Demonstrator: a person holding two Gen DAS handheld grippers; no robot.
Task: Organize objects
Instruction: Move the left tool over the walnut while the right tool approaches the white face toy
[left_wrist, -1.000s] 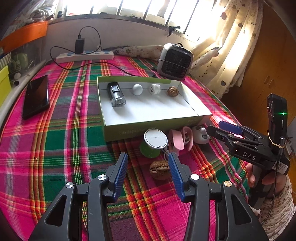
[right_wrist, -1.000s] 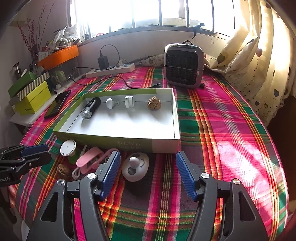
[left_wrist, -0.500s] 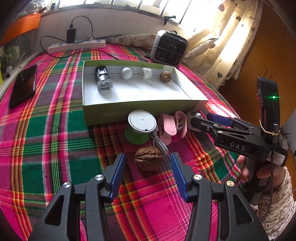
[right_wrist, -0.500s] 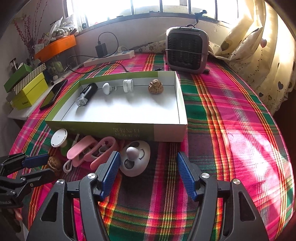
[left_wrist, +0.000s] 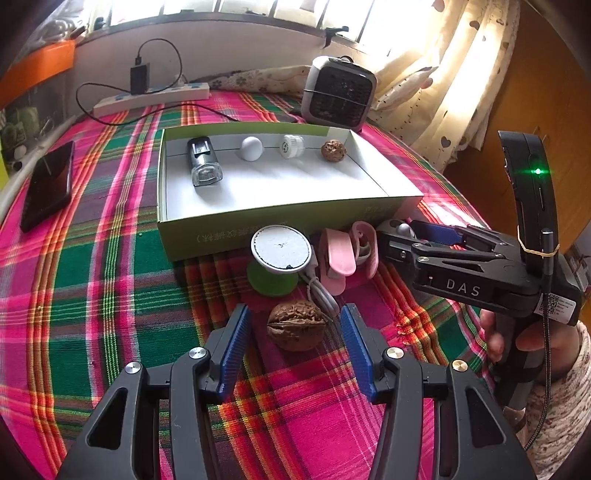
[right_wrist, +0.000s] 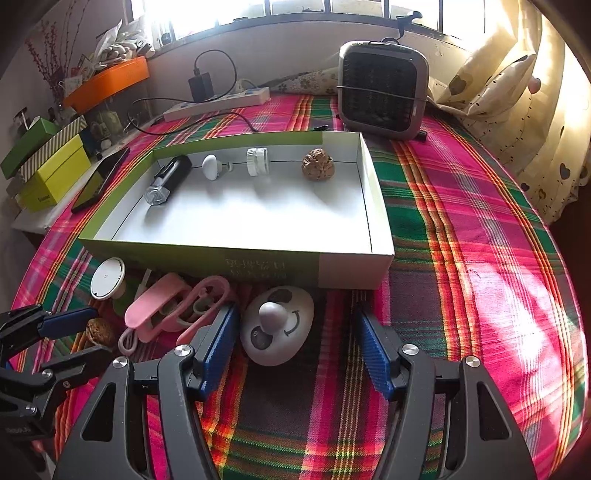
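Note:
A green-sided box (left_wrist: 280, 218) (right_wrist: 207, 254) holds a black lighter (left_wrist: 203, 166), a white knob (left_wrist: 252, 148), a white cap (left_wrist: 291, 146) and a walnut (left_wrist: 333, 150) along its far wall. My left gripper (left_wrist: 295, 332) is open, its jaws on either side of a second walnut (left_wrist: 296, 325) on the cloth, not touching. My right gripper (right_wrist: 295, 343) is open around a white face-printed disc (right_wrist: 277, 330). A green spool with a white top (left_wrist: 280, 251) and pink clips (left_wrist: 345, 254) lie in front of the box.
A grey heater (right_wrist: 382, 98) stands behind the box. A power strip (left_wrist: 151, 99) with a charger lies at the back, a phone (left_wrist: 46, 184) at the left. Green boxes (right_wrist: 48, 166) and an orange tray (right_wrist: 107, 83) sit at the far left. Curtains hang at the right.
Both grippers have moved forward and down. The walnut now sits between my left jaws and the white disc between my right jaws. Both stay open.

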